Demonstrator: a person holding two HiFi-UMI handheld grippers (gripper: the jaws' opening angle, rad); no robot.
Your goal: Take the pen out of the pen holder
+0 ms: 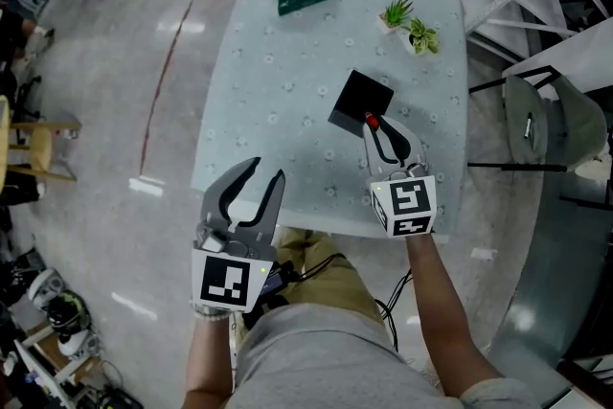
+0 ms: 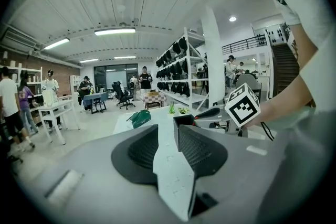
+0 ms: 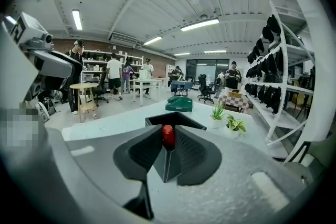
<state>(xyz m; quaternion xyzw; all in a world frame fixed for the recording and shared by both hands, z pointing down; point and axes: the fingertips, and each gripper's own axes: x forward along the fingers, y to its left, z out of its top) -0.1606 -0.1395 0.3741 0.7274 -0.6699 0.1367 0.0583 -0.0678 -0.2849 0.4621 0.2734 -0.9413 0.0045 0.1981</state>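
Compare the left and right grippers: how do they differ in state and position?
The left gripper is open and empty; the right gripper is closed on the red pen. The left gripper hangs over the table at its near edge; the right gripper reaches to the black pen holder. Both point forward over the table.

Left claw (image 1: 267, 170) spread wide, right claw (image 1: 375, 125) pinched in a grip

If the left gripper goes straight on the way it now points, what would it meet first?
The left gripper would probably meet the table top first, as it tilts slightly down; the green pouch lies farther ahead.
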